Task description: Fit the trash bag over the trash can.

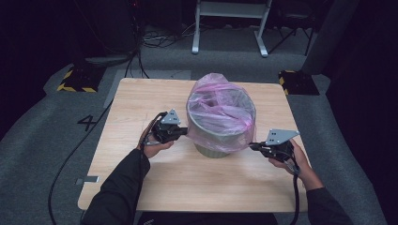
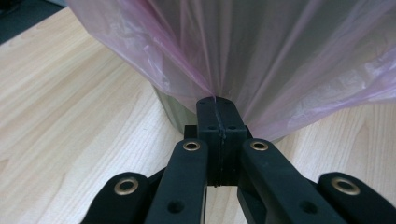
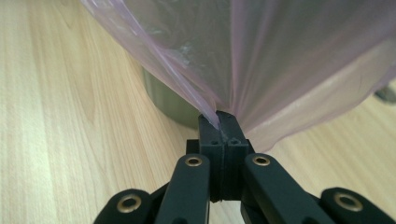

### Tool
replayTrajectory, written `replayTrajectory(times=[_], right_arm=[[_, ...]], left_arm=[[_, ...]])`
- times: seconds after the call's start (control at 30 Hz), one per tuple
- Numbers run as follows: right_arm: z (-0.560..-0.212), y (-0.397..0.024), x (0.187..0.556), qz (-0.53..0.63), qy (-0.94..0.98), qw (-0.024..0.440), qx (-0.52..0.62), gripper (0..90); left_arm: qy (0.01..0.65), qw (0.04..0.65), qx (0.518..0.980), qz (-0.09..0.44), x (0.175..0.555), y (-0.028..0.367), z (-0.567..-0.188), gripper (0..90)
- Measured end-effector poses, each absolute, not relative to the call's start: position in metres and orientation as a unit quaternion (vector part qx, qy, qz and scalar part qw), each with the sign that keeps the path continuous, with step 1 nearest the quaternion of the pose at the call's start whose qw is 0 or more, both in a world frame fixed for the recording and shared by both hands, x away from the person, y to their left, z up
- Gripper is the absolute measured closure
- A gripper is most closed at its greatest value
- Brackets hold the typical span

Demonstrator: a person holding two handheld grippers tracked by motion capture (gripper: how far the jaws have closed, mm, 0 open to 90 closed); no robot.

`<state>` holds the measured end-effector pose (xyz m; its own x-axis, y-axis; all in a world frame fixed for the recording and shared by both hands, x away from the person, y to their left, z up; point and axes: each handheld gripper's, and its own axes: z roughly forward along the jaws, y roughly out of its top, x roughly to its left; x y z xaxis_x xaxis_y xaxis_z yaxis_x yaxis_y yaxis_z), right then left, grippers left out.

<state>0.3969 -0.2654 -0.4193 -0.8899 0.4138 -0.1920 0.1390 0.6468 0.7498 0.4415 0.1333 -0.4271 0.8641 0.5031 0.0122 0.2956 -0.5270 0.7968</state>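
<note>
In the high view, two dark sleeves come in over the near edge of the wooden surface (image 1: pixel 141 187). The left claw (image 1: pixel 185 131) and the right claw (image 1: pixel 252 146) each pinch the pink bag (image 1: pixel 220 110) at opposite sides of the grey bin (image 1: pixel 213 150), which stands about mid-surface (slightly toward the far edge). In the left gripper view, the left claw (image 2: pixel 217 103) is clamped on a gathered fold of the bag (image 2: pixel 261 51). In the right gripper view, the right claw (image 3: pixel 219 116) likewise grips the bag (image 3: pixel 280 60), film drawn taut.
</note>
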Motion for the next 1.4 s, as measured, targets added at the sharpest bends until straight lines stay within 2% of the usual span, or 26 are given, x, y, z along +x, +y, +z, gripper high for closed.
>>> replayTrajectory(times=[0.37,0.43,0.5,0.57,0.6,0.73,0.77,0.83,0.93,1.07,1.17,1.3,1.4], right_arm=[[-0.45,-0.273,0.422,0.37,0.893,0.144,0.213,90.0],[-0.453,-0.272,0.426,0.368,0.892,0.144,0.22,90.0],[-0.454,-0.271,0.429,0.357,0.893,0.155,0.228,90.0],[-0.455,-0.271,0.431,0.354,0.892,0.161,0.229,90.0],[-0.455,-0.272,0.433,0.358,0.89,0.162,0.233,89.7],[-0.452,-0.276,0.437,0.371,0.878,0.175,0.248,88.0],[-0.452,-0.277,0.437,0.372,0.877,0.177,0.248,87.9],[-0.45,-0.279,0.438,0.372,0.872,0.188,0.257,87.3],[-0.449,-0.281,0.44,0.374,0.867,0.193,0.266,87.0],[-0.448,-0.283,0.444,0.376,0.86,0.202,0.278,85.6],[-0.447,-0.284,0.447,0.373,0.859,0.207,0.283,84.3],[-0.446,-0.285,0.45,0.374,0.856,0.21,0.289,84.4],[-0.446,-0.286,0.452,0.372,0.856,0.21,0.292,84.4]], left_arm=[[0.248,0.4,0.872,0.137,0.439,0.128,-0.443,89.8],[0.244,0.399,0.874,0.133,0.438,0.129,-0.443,87.0],[0.251,0.397,0.871,0.141,0.437,0.132,-0.441,64.3],[0.255,0.41,0.864,0.145,0.436,0.14,-0.435,55.3],[0.262,0.417,0.858,0.147,0.437,0.145,-0.431,46.5],[0.285,0.455,0.829,0.157,0.438,0.167,-0.413,30.7],[0.292,0.465,0.821,0.16,0.439,0.172,-0.408,28.8],[0.301,0.48,0.8,0.199,0.439,0.181,-0.398,25.7],[0.318,0.508,0.776,0.198,0.446,0.187,-0.381,20.7],[0.318,0.536,0.756,0.199,0.455,0.18,-0.358,21.0],[0.301,0.535,0.762,0.207,0.461,0.165,-0.343,21.3],[0.29,0.526,0.77,0.215,0.472,0.146,-0.332,24.6],[0.283,0.522,0.777,0.209,0.482,0.133,-0.327,32.2]])
